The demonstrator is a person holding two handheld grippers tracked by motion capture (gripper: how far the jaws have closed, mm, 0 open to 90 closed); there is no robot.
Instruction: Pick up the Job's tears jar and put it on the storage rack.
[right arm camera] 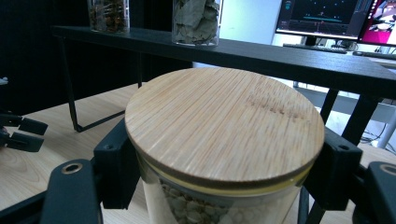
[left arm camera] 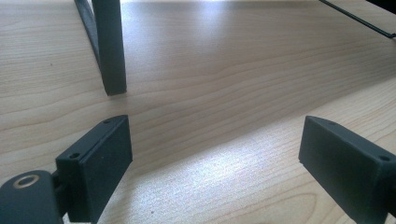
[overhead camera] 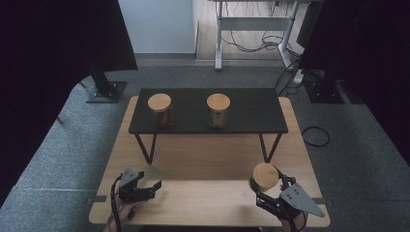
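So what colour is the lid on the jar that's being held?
Light bamboo tan with fine straight grain, on the jar's lid; the right gripper view shows it best.

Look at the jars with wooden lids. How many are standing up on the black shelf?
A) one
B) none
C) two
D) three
C: two jars stand on the black shelf, the left jar and the middle jar, while the third jar is down by the table edge, gripped in the right claw.

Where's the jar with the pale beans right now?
The bean jar sits at the near right of the wooden table, clamped in the right gripper, in front of the black shelf.
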